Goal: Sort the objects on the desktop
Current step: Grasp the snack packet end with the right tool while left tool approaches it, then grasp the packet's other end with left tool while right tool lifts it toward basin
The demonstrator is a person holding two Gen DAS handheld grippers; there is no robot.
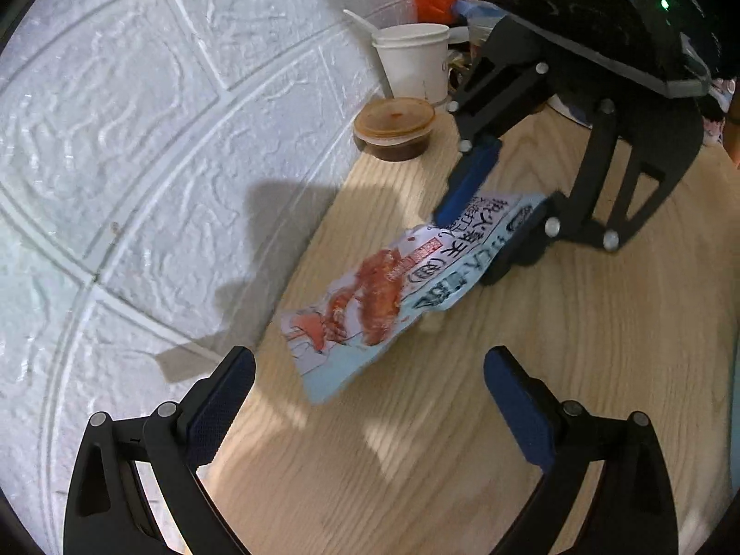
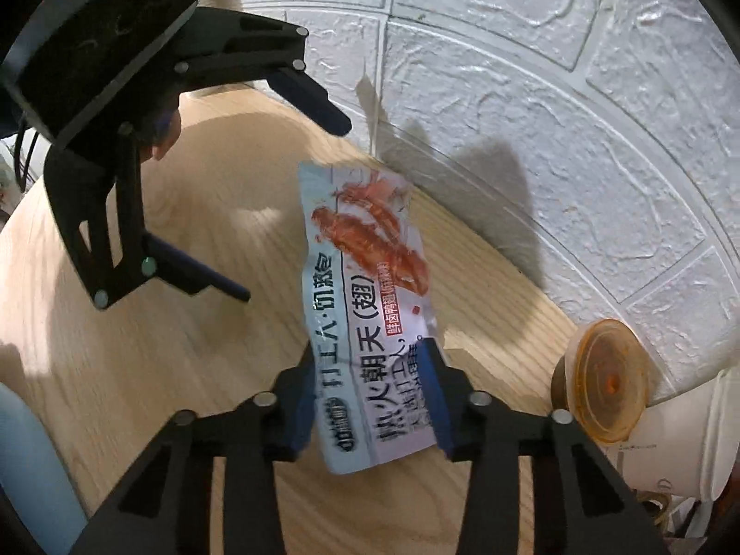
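A light-blue snack packet point(image 2: 370, 305) with red food pictures and black print is held above the wooden table point(image 2: 162, 347). My right gripper point(image 2: 370, 360) is shut on the packet's near end. In the left wrist view the packet point(image 1: 370, 305) hangs from the right gripper point(image 1: 481, 240), sloping down toward my left gripper point(image 1: 370, 370). My left gripper is open and empty, just short of the packet's free end. It also shows in the right wrist view point(image 2: 296, 212), jaws wide apart, to the left of the packet.
A lidded sauce tub point(image 1: 394, 127) stands at the table's far edge by the white brick-pattern wall point(image 1: 138, 138). A white paper cup point(image 1: 414, 60) with a spoon stands behind it. The tub point(image 2: 606, 379) and cup point(image 2: 684, 444) show at the right in the right wrist view.
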